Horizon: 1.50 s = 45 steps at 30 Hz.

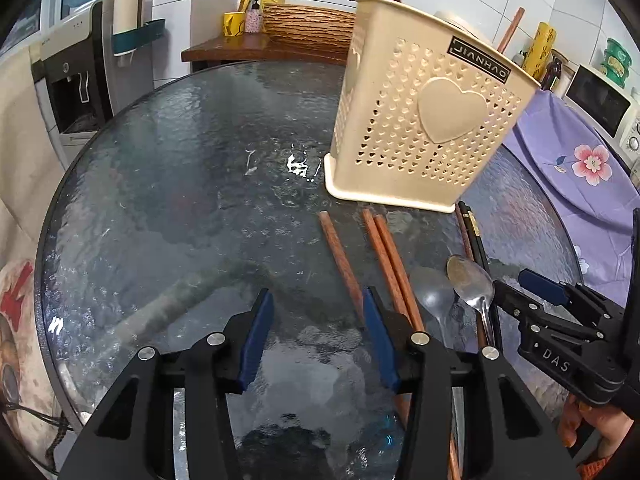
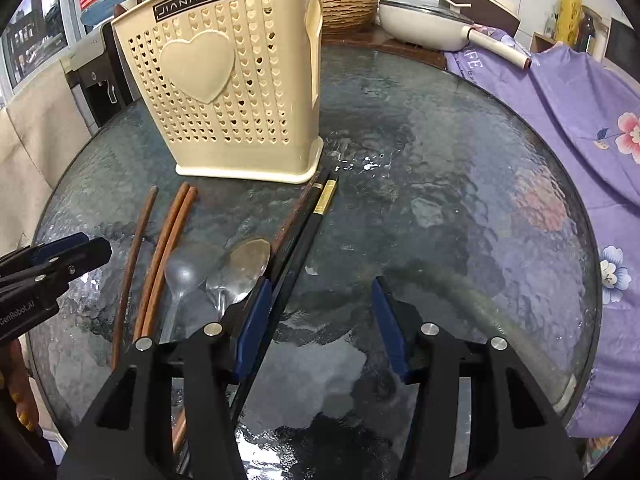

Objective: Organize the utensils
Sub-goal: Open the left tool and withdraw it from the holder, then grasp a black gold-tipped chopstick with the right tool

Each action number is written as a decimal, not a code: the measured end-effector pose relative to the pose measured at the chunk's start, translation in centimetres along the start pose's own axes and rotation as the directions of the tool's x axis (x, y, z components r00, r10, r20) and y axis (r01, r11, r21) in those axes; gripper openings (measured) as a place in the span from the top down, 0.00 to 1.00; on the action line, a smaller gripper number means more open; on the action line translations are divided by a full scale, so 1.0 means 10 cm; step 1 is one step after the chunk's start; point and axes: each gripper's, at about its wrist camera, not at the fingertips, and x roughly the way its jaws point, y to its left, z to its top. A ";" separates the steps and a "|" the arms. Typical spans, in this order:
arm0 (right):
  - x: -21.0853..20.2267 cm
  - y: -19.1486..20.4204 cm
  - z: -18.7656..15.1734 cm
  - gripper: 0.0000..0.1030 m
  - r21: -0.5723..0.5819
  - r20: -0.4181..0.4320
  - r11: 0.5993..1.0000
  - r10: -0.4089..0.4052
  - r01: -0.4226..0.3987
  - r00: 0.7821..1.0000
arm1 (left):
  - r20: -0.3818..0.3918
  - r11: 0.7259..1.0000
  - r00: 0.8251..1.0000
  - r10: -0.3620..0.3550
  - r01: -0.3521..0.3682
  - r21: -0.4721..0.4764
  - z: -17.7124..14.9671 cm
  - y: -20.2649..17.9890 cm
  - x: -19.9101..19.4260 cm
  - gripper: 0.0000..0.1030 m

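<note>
We have two fisheye views, each mounted just behind a hand-held tool and looking forward and steeply down along its two blue-padded fingers onto the round glass desk (image 1: 168,184). The left wrist view sits close above the desk's near-left part, with the left tool (image 1: 318,308) low in frame and the right tool (image 1: 532,284) entering at its right edge. The right wrist view sits equally close over the near-right part, with the left tool showing at its left edge. Both views share the cream utensil holder (image 1: 424,120) standing farther back and the row of chopsticks (image 1: 384,248) and spoons (image 1: 470,280) before it.
</note>
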 end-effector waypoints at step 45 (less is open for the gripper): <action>0.56 -0.33 0.69 0.91 0.107 -0.039 0.994 0.016 -0.012 0.999 | -0.064 0.997 0.997 0.036 -0.031 0.071 0.23 -0.33 0.39 0.92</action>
